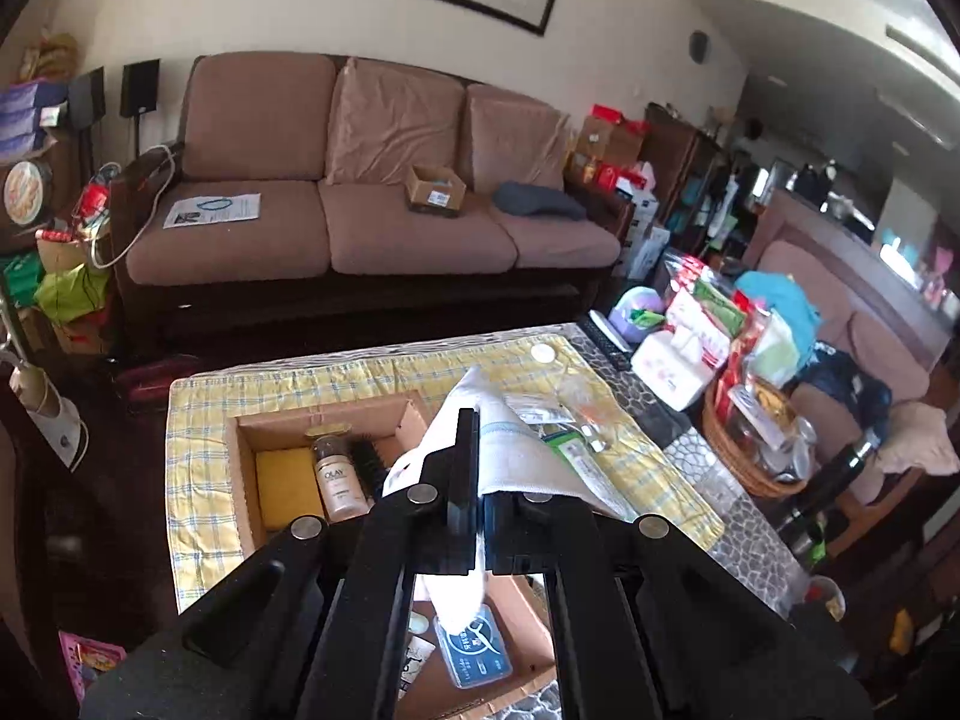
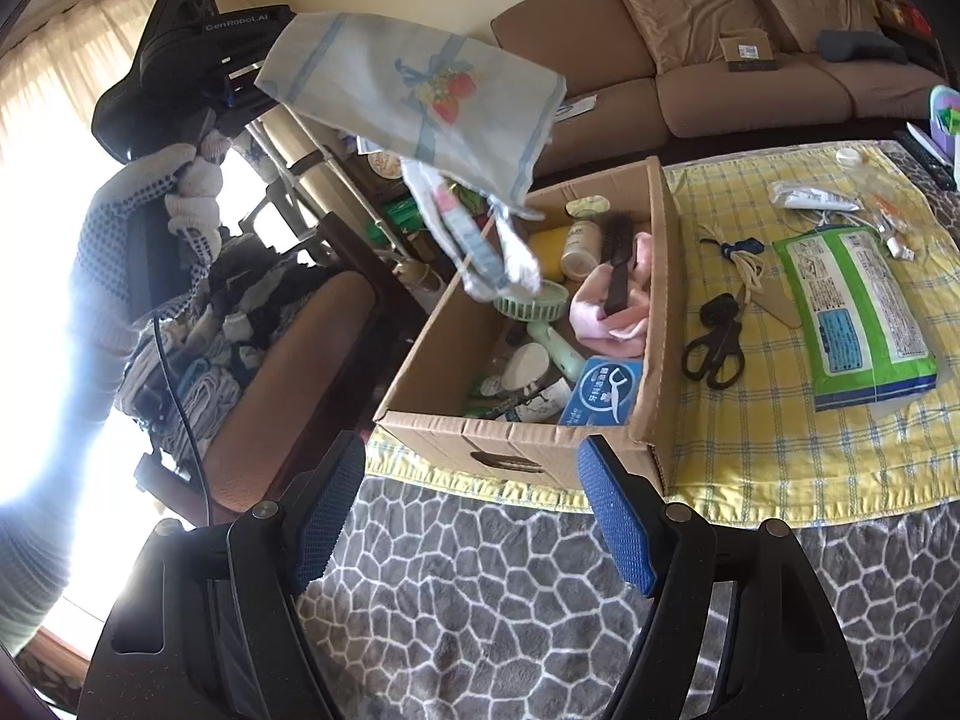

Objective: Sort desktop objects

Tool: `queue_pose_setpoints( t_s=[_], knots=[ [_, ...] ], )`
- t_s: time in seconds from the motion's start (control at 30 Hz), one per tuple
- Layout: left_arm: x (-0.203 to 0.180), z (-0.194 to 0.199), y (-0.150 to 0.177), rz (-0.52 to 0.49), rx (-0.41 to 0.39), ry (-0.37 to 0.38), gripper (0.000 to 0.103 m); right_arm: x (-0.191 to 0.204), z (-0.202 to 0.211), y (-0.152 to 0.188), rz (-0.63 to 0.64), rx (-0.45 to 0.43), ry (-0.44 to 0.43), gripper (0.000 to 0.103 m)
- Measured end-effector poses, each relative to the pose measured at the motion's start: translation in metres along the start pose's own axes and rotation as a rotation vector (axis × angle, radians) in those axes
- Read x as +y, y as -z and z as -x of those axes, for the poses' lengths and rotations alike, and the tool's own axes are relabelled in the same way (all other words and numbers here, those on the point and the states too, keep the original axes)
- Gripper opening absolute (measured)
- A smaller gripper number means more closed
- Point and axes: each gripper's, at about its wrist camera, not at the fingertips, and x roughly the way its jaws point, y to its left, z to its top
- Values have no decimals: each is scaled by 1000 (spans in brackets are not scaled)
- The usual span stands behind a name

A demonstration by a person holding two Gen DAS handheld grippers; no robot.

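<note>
A cloth [image 2: 414,96] is being gripped over the part-filled box [image 2: 657,276] by the left gripper [image 1: 465,468], the right gripper [image 2: 468,516] being held open, while scissors [image 2: 717,339] are left waiting.

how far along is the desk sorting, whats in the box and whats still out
Partly done. The cardboard box already holds a hairbrush, a green fan, a pink cloth and an Olay bottle. In hand: the left gripper is shut on a strawberry-print cloth above the box. Left on the yellow cloth: scissors, a green wipes pack, a tube. The right gripper is open.
</note>
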Motion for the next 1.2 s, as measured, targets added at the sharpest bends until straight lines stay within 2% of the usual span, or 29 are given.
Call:
queue_pose_setpoints(
  t_s=[0.07,0.13,0.23,0.33,0.4,0.43,0.5,0.57,0.6,0.67,0.8,0.93,0.97,1.0,1.07,1.2],
  knots=[
    [25,-11,25,127,15,5,2,-5,4,2,-9,-3,2,75],
    [54,-37,66,216,118,-36,2,-9,6,4,-12,-4,7,75],
    [83,-71,137,209,289,-135,2,-14,4,6,-8,9,24,75],
    [97,-78,179,207,360,-165,3,-15,1,7,-3,14,24,75],
    [94,-77,189,161,394,-185,14,-16,-2,7,-9,17,21,75],
    [87,-75,191,120,397,-193,15,-15,-4,7,-11,17,20,75],
    [67,-71,191,23,412,-214,26,-13,-7,6,-12,19,17,75],
    [48,-61,190,-59,413,-217,33,-8,-10,5,-5,20,13,75],
    [40,-58,187,-86,413,-210,33,-5,-11,4,0,20,13,75],
    [30,-50,179,-129,396,-221,36,-2,-12,3,4,18,11,75],
    [29,-56,158,-189,327,-313,58,-2,-12,2,-4,13,23,76],
    [49,-103,159,-162,419,-349,54,-1,-8,2,-6,12,33,75],
    [54,-114,161,-136,449,-340,36,0,-7,2,-3,13,36,75],
    [59,-122,164,-100,478,-321,3,1,-5,3,2,15,39,75],
    [62,-128,168,-38,512,-263,2,1,-2,3,9,15,46,75],
    [58,-109,160,91,475,-120,2,-6,5,4,2,5,51,76]
  ],
)
